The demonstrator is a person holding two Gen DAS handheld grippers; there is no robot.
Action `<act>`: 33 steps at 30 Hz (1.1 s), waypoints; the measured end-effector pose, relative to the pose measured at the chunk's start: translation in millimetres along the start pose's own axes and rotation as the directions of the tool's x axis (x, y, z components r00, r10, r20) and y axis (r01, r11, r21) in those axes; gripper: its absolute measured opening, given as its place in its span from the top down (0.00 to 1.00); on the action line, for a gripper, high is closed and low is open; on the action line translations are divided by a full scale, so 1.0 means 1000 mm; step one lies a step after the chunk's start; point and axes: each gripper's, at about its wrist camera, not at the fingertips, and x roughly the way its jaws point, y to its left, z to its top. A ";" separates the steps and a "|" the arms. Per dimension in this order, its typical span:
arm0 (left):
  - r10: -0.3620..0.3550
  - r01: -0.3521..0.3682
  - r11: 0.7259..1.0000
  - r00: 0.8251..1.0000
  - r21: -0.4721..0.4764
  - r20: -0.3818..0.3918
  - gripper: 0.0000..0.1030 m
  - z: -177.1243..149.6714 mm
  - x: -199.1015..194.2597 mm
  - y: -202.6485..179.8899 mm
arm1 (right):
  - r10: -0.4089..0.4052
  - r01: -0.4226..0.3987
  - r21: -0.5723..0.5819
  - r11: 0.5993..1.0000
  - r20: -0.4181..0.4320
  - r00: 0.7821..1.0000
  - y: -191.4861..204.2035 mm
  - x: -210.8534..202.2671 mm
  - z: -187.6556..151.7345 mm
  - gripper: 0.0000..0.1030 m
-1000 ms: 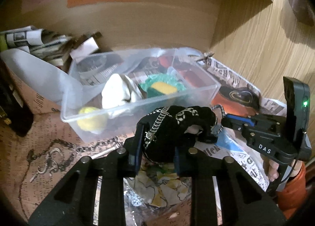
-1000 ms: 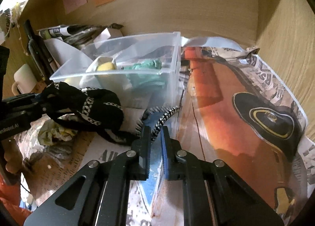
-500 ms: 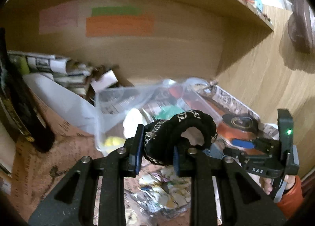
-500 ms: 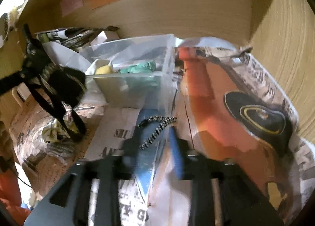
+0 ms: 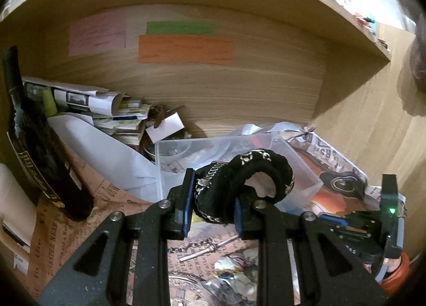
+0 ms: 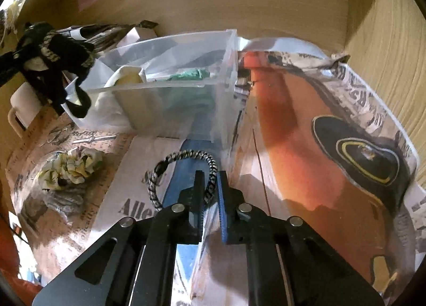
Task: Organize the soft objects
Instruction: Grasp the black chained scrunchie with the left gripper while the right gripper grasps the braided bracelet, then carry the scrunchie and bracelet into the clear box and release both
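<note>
My left gripper is shut on a black soft band with pale chain trim, held up in the air in front of the clear plastic box. In the right wrist view the same band hangs at the far left, above the box's left corner. My right gripper is shut on a black-and-white braided cord loop, lifted above the newspaper just in front of the clear box. The box holds a green soft item and a yellow-white one.
A floral scrunchie lies on the newspaper at the left. A dark bottle stands at the left. Rolled papers pile against the wooden back wall. A metal chain lies under the left gripper. A wooden side wall closes the right.
My left gripper has lifted the black band up and away from the box. My right gripper has closed on the braided cord and raised it off the newspaper.
</note>
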 end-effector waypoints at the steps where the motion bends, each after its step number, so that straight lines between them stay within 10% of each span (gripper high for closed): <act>1: 0.006 -0.006 1.000 1.000 0.000 0.001 0.76 0.000 0.001 0.001 | -0.006 0.006 -0.008 1.000 -0.001 1.000 0.001 -0.001 0.000 0.92; 12: 0.042 -0.043 0.999 0.999 -0.032 -0.024 0.76 0.012 0.022 0.020 | -0.014 0.012 -0.041 0.999 -0.063 0.998 0.001 0.016 0.004 0.90; 33: 0.132 -0.131 0.990 0.991 -0.042 0.014 0.76 0.040 0.059 0.021 | 0.017 0.028 -0.142 0.990 0.307 0.952 0.032 -0.059 0.077 0.94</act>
